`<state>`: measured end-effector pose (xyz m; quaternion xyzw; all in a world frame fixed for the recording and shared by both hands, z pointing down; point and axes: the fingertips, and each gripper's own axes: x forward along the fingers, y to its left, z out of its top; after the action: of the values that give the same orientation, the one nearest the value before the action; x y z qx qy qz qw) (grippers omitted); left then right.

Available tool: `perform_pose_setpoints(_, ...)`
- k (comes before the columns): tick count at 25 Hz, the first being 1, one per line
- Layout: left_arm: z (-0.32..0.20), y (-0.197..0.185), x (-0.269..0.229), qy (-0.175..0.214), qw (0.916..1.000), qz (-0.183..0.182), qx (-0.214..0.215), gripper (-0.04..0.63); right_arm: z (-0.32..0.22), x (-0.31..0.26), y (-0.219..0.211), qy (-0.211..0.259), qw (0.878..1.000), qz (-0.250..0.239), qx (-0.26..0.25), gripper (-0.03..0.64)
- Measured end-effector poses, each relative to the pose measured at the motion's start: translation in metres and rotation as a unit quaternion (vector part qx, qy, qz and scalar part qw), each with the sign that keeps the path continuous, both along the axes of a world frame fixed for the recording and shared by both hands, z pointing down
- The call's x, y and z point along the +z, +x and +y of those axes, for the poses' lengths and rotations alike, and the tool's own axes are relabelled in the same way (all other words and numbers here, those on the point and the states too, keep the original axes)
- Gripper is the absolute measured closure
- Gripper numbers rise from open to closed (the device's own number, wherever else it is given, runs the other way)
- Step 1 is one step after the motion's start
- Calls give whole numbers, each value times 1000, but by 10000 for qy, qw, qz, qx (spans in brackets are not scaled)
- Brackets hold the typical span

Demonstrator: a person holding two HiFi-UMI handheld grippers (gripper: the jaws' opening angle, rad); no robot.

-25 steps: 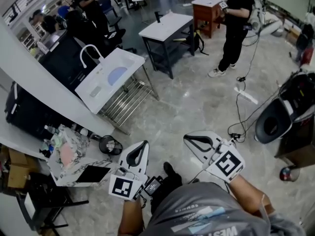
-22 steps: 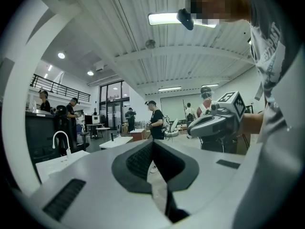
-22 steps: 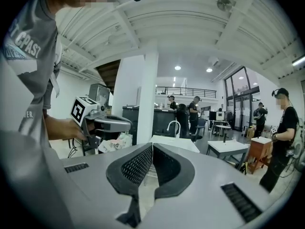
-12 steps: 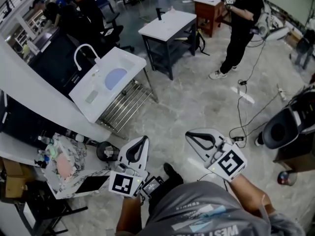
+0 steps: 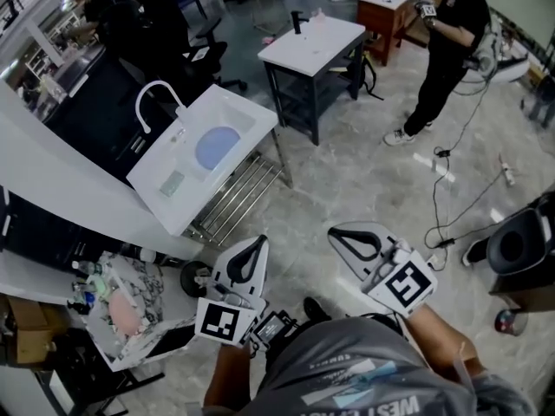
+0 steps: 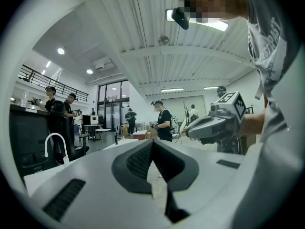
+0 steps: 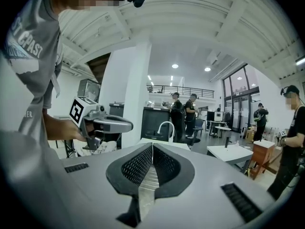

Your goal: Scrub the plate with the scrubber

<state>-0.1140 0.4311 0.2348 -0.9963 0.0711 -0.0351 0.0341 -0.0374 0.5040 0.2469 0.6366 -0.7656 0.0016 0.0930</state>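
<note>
Sink [image 5: 251, 111] basin holds blue plate [image 5: 217, 147]. Scrubber [image 5: 172, 183] lies flat on sink top beside basin. Both well ahead-left of your left gripper [image 5: 257, 243], no contact. Left gripper and right gripper [image 5: 335, 231]: jaws fully closed, nothing held. Vs 1 s ago: sink nearer grippers; gripper spacing, level pose same.
</note>
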Motion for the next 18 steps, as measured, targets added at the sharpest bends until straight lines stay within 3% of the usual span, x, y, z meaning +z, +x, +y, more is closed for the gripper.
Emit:
perform_pose_setpoints(10,-57,30,-7,7,9998,-115,-151,594,-60,-13,31,-40,9999,-144,-30,586)
perform_pose_setpoints(18,-109,57,3,-44,9974,-138,-699,594,-116,-3,72,-105,9986,-77,-504,586)
